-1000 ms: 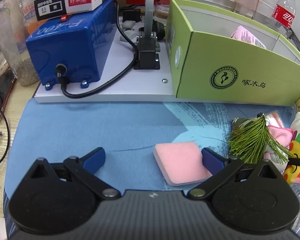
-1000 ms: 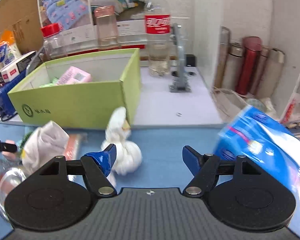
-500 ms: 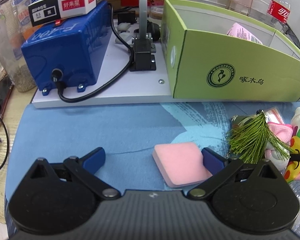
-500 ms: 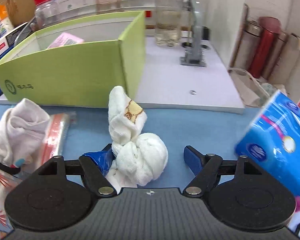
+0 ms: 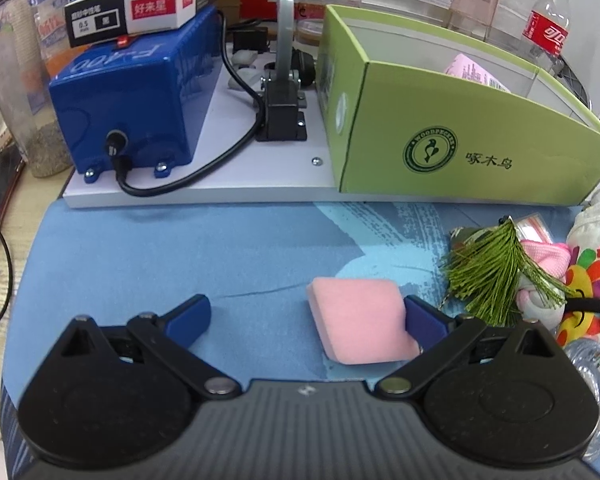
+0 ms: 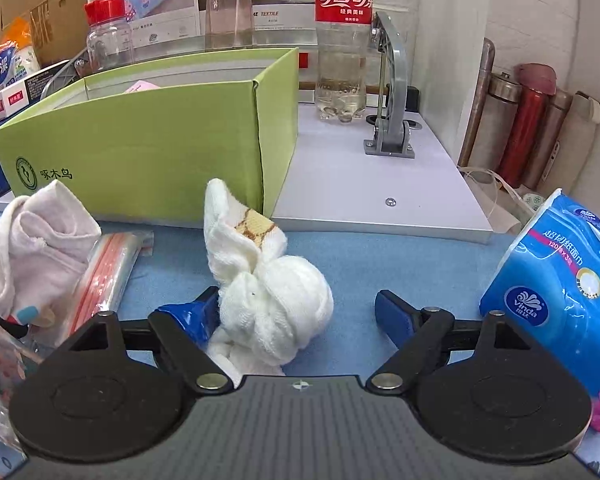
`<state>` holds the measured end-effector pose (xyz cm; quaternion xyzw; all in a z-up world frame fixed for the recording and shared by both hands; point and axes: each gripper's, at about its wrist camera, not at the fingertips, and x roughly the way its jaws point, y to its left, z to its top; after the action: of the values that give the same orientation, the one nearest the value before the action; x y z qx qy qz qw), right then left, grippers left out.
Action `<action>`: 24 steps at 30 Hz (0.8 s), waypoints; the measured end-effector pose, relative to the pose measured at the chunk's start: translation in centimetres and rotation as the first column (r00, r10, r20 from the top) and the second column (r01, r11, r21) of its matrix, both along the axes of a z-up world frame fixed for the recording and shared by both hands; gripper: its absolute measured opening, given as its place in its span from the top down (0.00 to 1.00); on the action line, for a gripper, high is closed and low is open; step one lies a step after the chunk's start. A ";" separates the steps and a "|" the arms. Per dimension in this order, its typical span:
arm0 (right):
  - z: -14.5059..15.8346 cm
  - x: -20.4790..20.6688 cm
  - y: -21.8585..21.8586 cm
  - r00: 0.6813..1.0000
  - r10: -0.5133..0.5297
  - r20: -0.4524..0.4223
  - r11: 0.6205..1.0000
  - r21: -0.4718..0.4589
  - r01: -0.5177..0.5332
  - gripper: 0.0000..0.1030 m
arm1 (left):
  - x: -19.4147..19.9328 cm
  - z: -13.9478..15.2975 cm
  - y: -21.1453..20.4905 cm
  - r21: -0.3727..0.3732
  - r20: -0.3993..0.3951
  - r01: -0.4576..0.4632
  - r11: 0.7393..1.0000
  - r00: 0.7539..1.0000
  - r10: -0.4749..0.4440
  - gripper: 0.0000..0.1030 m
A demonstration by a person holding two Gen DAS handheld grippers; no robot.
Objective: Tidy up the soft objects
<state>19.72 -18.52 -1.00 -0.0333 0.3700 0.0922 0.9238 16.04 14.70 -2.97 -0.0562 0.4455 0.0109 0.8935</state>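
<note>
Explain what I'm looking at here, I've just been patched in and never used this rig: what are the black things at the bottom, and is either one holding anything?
There is no robot arm: a person holds one two-finger gripper in each hand, and each carries a fisheye camera looking forward along its blue-tipped fingers. The black shapes at the bottom are the grippers' own bodies.

Left wrist view: the left gripper is open over a blue mat. A pink sponge lies flat against its right finger, not clamped. Behind stands a green box, open on top.

Right wrist view: the right gripper is also open. A knotted white towel sits between the fingers, against the left one, not squeezed. A blue tissue pack lies to the right.

Neither gripper holds anything.
</note>
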 end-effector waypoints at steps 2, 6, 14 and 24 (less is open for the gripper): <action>-0.1 0.0 0.1 1.000 -0.003 0.001 1.000 0.001 0.003 0.31 | 0.1 0.1 0.0 0.001 0.004 0.001 1.000 1.000 -0.002 0.14; -0.1 0.2 0.2 1.000 0.000 0.001 1.000 0.000 0.000 0.30 | -0.3 1.0 -0.1 -0.081 0.016 0.042 0.996 0.999 -0.041 0.57; 1.3 -1.3 -0.5 0.999 0.048 -0.016 0.994 0.104 -0.047 0.66 | -2.6 2.2 2.5 -0.225 0.018 0.003 0.974 1.000 0.001 0.57; 10.7 -0.9 -0.7 0.980 0.078 0.183 0.969 0.217 -0.118 0.65 | 2.6 13.0 2.2 -0.208 0.221 0.089 0.974 0.974 -0.042 0.57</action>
<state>18.78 -19.26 9.66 0.0462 0.2732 0.1765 0.9445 18.62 16.92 10.06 -0.1392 0.3464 -0.0734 0.9248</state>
